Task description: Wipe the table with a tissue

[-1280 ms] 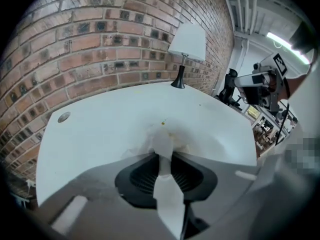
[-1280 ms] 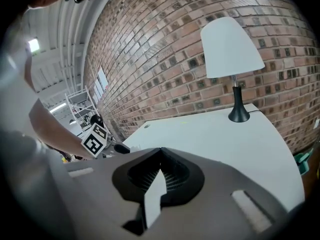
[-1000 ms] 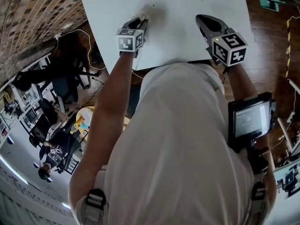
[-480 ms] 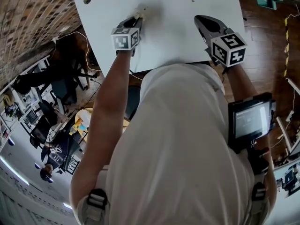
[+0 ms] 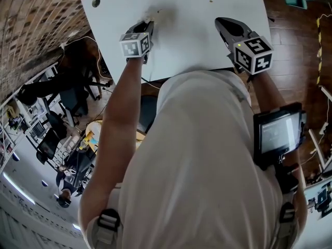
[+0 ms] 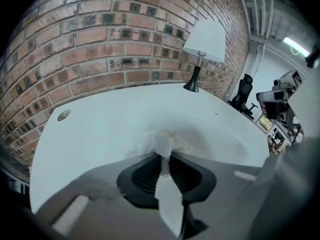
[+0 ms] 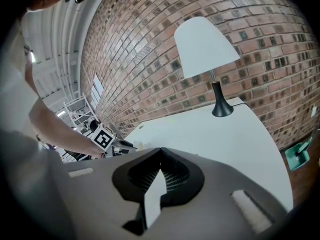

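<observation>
**On white rectangular table (image 5: 207, 40): wiping under way**

Head view: my left gripper (image 5: 149, 25) presses crumpled white paper tissue (image 5: 155, 12) onto far-left tabletop; most surface probably remains.
Left gripper view: jaws, just tightened, clamp tissue.
Right gripper view: my right gripper (image 7: 160, 151) pinched together, empty.

The tissue (image 6: 162, 140) lies on the counter (image 5: 197, 35), left of centre, pinched between the jaws of the left tool (image 5: 150, 23), which have just been closing. The right tool (image 5: 220, 21) is over the counter's right part, well apart from the tissue. The lamp (image 6: 202, 41) stands at the far edge, before the brick wall (image 6: 100, 44). A grommet (image 5: 96, 2) sits at the far left corner.
</observation>
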`<state>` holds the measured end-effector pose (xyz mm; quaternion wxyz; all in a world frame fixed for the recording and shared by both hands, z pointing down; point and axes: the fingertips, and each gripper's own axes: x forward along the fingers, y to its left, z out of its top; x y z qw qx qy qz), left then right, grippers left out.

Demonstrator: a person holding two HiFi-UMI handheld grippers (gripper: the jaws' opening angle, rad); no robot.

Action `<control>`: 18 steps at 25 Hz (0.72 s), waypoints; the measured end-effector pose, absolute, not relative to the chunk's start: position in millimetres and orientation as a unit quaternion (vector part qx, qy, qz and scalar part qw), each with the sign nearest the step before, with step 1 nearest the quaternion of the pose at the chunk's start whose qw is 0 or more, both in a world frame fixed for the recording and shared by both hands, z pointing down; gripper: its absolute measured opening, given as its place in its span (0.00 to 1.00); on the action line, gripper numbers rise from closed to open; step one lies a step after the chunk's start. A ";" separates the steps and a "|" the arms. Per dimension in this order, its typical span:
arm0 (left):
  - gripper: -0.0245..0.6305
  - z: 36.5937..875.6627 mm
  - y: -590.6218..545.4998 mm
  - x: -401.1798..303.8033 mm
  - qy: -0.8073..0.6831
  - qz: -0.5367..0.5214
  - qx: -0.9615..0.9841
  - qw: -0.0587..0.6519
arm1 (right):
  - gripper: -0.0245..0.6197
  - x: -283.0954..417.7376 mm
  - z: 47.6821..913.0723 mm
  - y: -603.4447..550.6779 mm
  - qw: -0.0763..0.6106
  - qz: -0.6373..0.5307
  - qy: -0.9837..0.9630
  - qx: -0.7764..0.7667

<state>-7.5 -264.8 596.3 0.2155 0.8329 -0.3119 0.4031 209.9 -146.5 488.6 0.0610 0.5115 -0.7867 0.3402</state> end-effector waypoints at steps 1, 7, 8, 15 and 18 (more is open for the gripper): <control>0.13 597.4 -264.8 -5.9 -0.312 0.404 0.833 0.214 | 0.05 210.7 488.3 -145.1 0.057 0.344 -0.785 0.512; 0.14 605.5 -268.3 -1.1 -0.316 0.408 0.830 0.210 | 0.05 215.7 482.4 -140.4 0.040 0.354 -0.780 0.514; 0.14 605.3 -268.3 -1.5 -0.316 0.408 0.831 0.209 | 0.05 216.8 482.0 -139.5 0.039 0.355 -0.780 0.515; 0.14 604.0 -273.7 6.3 -0.318 0.407 0.833 0.198 | 0.05 213.0 477.6 -135.2 0.031 0.364 -0.779 0.510; 0.14 605.0 -278.2 17.8 -0.309 0.407 0.838 0.191 | 0.05 213.1 476.2 -134.2 0.031 0.363 -0.778 0.511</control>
